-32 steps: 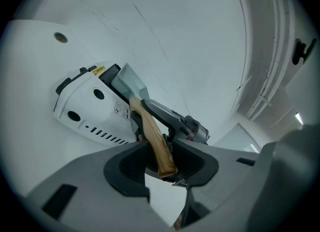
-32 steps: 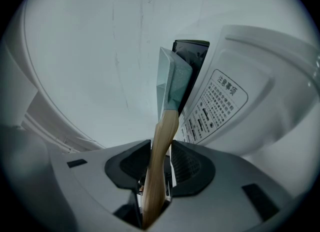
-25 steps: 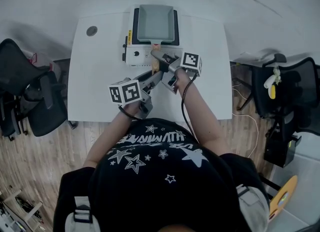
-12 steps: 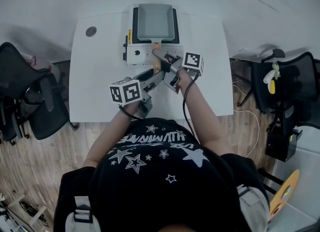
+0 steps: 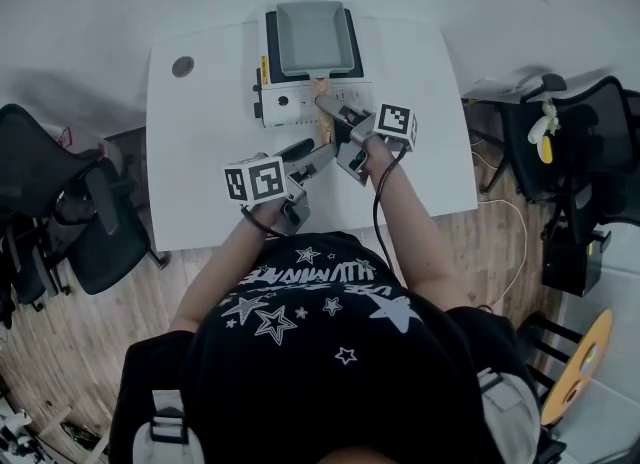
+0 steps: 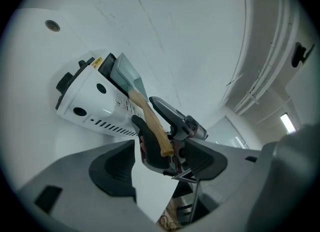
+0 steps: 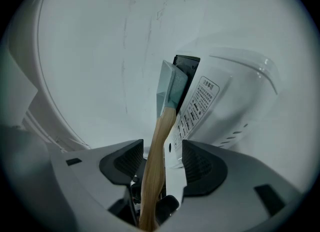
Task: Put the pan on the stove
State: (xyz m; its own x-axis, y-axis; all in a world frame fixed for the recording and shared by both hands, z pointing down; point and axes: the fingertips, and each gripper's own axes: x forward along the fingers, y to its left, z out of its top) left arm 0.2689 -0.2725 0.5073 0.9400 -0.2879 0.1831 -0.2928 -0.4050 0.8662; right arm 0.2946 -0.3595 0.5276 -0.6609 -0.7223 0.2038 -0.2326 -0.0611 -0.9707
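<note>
The grey rectangular pan (image 5: 311, 37) sits on the white portable stove (image 5: 300, 102), its wooden handle (image 5: 323, 118) pointing toward me. My right gripper (image 5: 338, 122) reaches in from the right. In the right gripper view the handle (image 7: 155, 166) runs between the opening jaws of that gripper (image 7: 161, 167), with a gap to the right pad. My left gripper (image 5: 308, 155) comes from the left. In the left gripper view the handle's end (image 6: 162, 143) lies just ahead of its gripper (image 6: 156, 163), whose jaws are opening and do not press it.
The stove stands at the far middle of a white table (image 5: 200, 152), which has a round grey grommet (image 5: 183, 66) at its far left. Black office chairs stand left (image 5: 60, 212) and right (image 5: 580, 162) of the table on a wood floor.
Both grippers' jaws have spread apart around the handle. The pan has stayed on the stove and the grippers have barely shifted.
</note>
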